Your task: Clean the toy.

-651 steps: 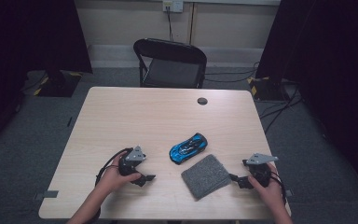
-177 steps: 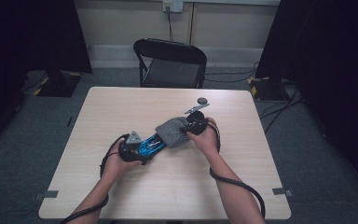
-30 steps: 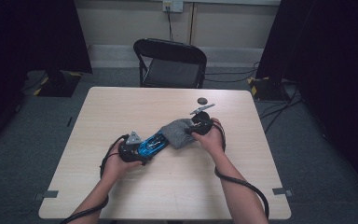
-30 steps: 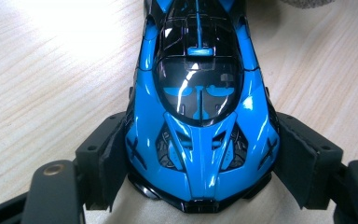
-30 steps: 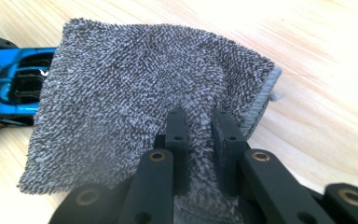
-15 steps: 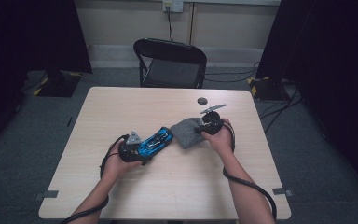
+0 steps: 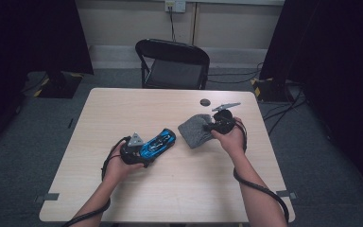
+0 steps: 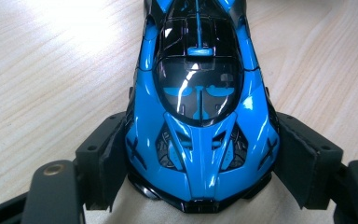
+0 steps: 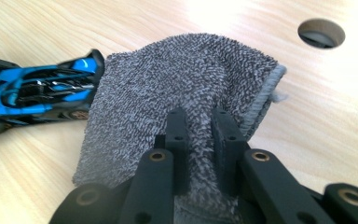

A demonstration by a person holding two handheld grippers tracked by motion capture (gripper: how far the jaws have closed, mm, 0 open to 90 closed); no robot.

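Toy car clamped at left, grey cloth pinched at right.

The left gripper (image 7: 139,153) has its pads pressed to both flanks of the blue toy car (image 7: 158,142), which sits on the pale wooden table (image 7: 123,109). To its right, the right gripper (image 7: 216,125) has its jaws nearly together on a fold of the grey cloth (image 7: 194,130), just beside the car. A round hole (image 7: 204,102) lies behind; a black chair (image 7: 172,64) stands beyond the table on grey carpet.

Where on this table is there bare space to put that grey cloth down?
The far left of the table beyond the blue toy car is bare, as is the near edge between the forearms. The middle is crowded: the left gripper clamps the car, the right gripper pinches the grey cloth beside it.
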